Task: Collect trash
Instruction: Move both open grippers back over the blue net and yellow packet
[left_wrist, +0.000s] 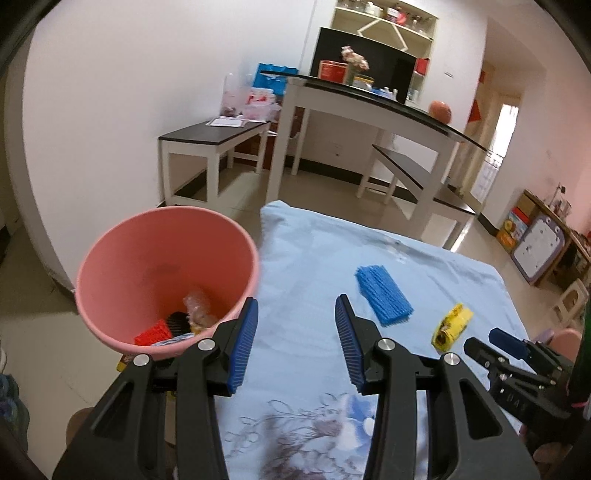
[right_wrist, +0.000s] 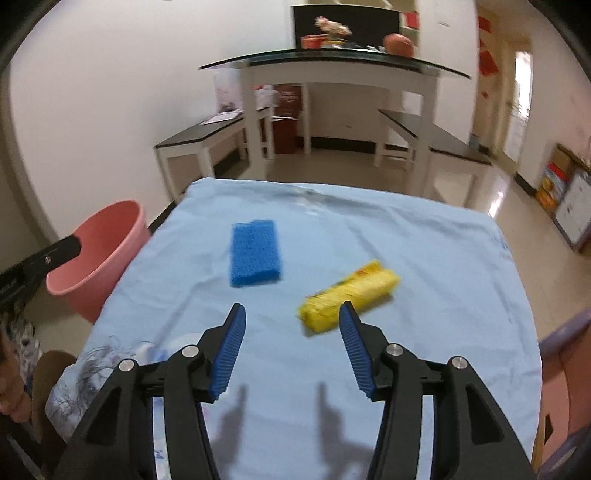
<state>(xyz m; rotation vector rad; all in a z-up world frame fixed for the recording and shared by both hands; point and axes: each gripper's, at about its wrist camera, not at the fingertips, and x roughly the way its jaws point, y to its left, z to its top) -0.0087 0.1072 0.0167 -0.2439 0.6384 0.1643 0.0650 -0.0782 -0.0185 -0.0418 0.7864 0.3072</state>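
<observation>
Right-wrist view: the right gripper (right_wrist: 291, 314) hangs above a table draped in a light blue cloth (right_wrist: 424, 258), its jaws apart with nothing between them. The yellow wrapper (right_wrist: 351, 295) lies on the cloth just ahead and slightly to the right, its near end partly hidden behind the right-hand finger. Its long axis runs diagonally, from near-left to far-right. The blue sponge (right_wrist: 255, 254) lies farther ahead and to the left, long axis pointing roughly away from the camera.

Left-wrist view: the left gripper (left_wrist: 295, 306) also stands apart and empty, beside the pink bin (left_wrist: 166, 221), which sits off the table's left edge and already holds several pieces. From this side the sponge (left_wrist: 384, 299) is ahead and to the right, with the wrapper (left_wrist: 452, 325) beyond it. The right gripper (left_wrist: 491, 343) is nearer the wrapper, so that piece probably falls to it.
</observation>
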